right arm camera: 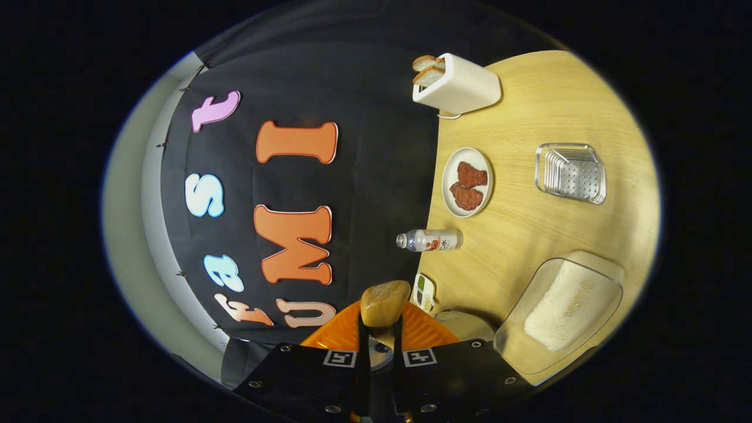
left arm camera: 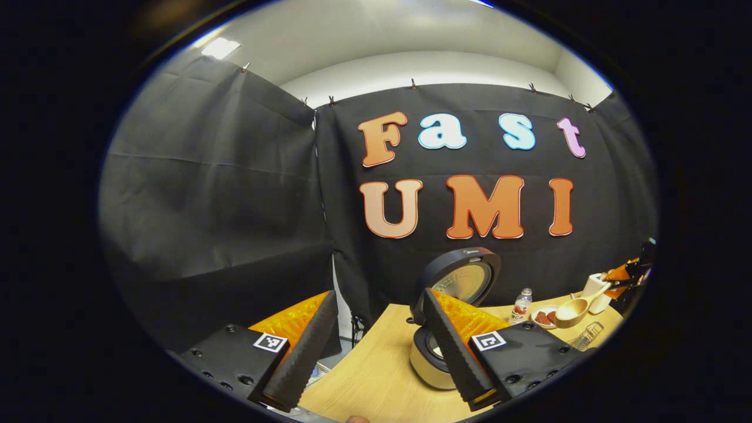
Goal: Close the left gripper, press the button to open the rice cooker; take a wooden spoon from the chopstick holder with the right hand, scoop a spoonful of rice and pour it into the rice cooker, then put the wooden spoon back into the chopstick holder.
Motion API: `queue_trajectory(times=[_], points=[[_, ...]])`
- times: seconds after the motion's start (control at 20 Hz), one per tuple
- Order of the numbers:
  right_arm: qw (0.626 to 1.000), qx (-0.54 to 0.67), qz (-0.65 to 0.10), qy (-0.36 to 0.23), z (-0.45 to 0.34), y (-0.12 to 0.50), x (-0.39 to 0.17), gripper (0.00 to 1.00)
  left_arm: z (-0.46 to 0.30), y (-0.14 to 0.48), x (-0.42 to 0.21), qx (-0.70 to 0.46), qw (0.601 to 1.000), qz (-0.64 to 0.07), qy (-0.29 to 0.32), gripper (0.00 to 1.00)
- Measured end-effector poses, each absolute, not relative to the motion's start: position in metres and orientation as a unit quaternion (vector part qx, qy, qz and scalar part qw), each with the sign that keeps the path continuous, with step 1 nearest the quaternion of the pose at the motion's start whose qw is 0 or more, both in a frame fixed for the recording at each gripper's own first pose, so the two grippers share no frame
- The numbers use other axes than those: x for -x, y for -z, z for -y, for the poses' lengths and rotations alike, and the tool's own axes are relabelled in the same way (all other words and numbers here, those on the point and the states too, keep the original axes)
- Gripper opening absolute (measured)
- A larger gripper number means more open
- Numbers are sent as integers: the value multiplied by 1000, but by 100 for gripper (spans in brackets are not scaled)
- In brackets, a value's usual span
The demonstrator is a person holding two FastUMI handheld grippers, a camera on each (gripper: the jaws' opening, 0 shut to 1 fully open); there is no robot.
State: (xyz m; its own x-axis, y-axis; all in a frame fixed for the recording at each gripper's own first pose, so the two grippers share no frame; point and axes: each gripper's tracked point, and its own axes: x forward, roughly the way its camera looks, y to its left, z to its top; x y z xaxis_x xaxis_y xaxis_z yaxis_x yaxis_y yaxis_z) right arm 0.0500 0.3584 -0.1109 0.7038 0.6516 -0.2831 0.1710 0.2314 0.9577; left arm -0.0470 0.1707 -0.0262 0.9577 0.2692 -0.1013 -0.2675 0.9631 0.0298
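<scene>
clear tray [right arm camera: 605,276] holds rice [right arm camera: 567,305], seemingly uncooked.

Rice cooker [left arm camera: 437,329] lid up, wooden spoon [left arm camera: 574,308] raised, rice tray [right arm camera: 561,308] full.

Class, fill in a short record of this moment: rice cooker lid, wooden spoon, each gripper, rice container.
rice cooker lid: open, raised
wooden spoon: clamped in the right gripper, bowl looks empty
left gripper: fingers apart, holding nothing, near the cooker
rice container: clear tub on the table, holding white rice
other items: toaster, plate, bottle
</scene>
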Motion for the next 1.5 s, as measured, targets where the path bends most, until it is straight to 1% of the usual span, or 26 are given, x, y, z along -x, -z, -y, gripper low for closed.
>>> queue_trajectory(times=[0.05,0.35,0.45,0.5,0.8,0.85,0.95,1.0,1.05,1.2,1.25,1.3,1.4,1.5], points=[[704,-595,-348,-175,-366,106,-50,14,-168,28,48,-7,990,-53,-133,96],[701,-586,-349,-210,-423,71,-58,14,-148,53,51,0,992,-75,-105,94],[706,-576,-348,-222,-442,60,-60,15,-142,58,51,-4,992,-78,-96,98],[710,-569,-347,-227,-450,55,-62,15,-143,59,51,-7,993,-77,-92,100],[742,-532,-320,-255,-486,23,-72,14,-141,66,49,2,994,-81,-75,98],[749,-524,-314,-258,-491,19,-72,14,-143,65,49,3,994,-79,-76,100],[763,-507,-303,-264,-501,12,-74,14,-146,63,50,5,994,-76,-79,94],[769,-498,-299,-266,-505,10,-74,14,-148,64,50,6,994,-76,-79,94],[778,-484,-298,-269,-509,10,-74,14,-149,64,50,7,994,-76,-79,98],[799,-451,-292,-269,-518,14,-74,14,-156,59,51,4,994,-70,-80,98],[801,-445,-292,-273,-522,14,-71,14,-159,58,51,4,994,-69,-79,100],[802,-440,-293,-278,-526,13,-68,14,-162,58,52,4,994,-69,-80,98],[805,-431,-292,-285,-531,12,-63,14,-169,56,52,2,994,-67,-84,98],[815,-412,-286,-288,-537,14,-60,14,-172,53,53,5,994,-64,-84,98]])
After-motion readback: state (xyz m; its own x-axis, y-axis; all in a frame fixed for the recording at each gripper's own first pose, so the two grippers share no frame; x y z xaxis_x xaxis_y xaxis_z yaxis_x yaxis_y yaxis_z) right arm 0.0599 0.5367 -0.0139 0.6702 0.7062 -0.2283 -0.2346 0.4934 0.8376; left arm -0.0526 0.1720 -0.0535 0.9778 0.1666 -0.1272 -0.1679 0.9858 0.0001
